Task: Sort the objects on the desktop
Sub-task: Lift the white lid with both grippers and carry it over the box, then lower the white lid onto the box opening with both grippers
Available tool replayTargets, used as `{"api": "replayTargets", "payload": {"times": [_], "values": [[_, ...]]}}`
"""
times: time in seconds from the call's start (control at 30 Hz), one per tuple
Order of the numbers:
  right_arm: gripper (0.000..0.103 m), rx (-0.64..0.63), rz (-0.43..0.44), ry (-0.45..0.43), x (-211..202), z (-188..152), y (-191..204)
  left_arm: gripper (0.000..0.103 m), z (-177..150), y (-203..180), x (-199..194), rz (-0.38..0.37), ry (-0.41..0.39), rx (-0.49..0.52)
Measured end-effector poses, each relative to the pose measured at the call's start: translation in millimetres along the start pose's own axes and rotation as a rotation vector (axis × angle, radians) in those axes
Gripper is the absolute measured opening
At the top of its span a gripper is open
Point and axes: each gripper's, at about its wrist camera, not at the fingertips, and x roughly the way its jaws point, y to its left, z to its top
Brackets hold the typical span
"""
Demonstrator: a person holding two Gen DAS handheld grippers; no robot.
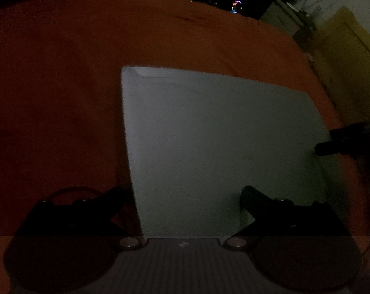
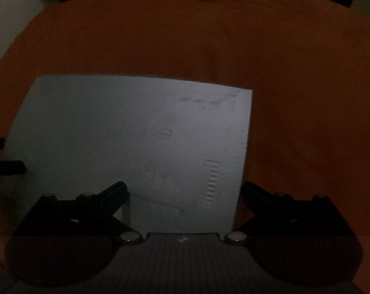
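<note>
The scene is very dark. A flat white sheet of paper (image 1: 219, 147) lies on an orange cloth-covered table (image 1: 62, 85). My left gripper (image 1: 182, 193) is open over the sheet's near left corner, its left finger over the cloth and its right finger over the paper. In the right wrist view the same sheet (image 2: 135, 142) shows faint printed marks. My right gripper (image 2: 183, 188) is open over the sheet's near right corner, straddling its right edge. The right gripper's finger also shows at the sheet's right edge in the left wrist view (image 1: 337, 144). Both grippers hold nothing.
The orange cloth (image 2: 295, 98) stretches far beyond the sheet on all sides. Past the table's far right edge stand a yellowish door or cabinet (image 1: 344, 56) and dim clutter. The left gripper's finger (image 2: 8, 166) shows at the sheet's left edge.
</note>
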Motion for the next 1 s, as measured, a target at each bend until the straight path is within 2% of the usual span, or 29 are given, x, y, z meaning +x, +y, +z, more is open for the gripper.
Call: {"api": "replayTargets", "payload": {"times": [0.13,0.47,0.6,0.7,0.87,1.0], "values": [[0.103,-0.025,-0.018,0.022,7.3,-2.0,28.8,0.103,-5.6,-4.6,-4.2,-0.006,0.043,0.01],[0.103,0.065,0.059,0.113,26.9,-5.0,87.9,0.102,-46.4,-26.2,-24.3,-0.022,0.145,0.058],[0.103,0.041,0.05,0.153,56.6,1.9,105.6,0.102,-51.6,-23.5,-12.1,-0.023,0.185,0.054],[0.103,0.013,0.023,0.147,86.0,7.1,128.1,0.103,-56.5,-20.7,-1.8,-0.012,0.164,0.043],[0.103,0.086,0.036,0.127,112.6,30.6,155.0,0.103,-51.1,-15.4,-0.2,-0.001,0.161,0.009],[0.103,0.144,0.011,0.114,125.9,45.0,184.3,0.103,-37.8,-34.6,-2.5,0.025,0.172,0.062]]}}
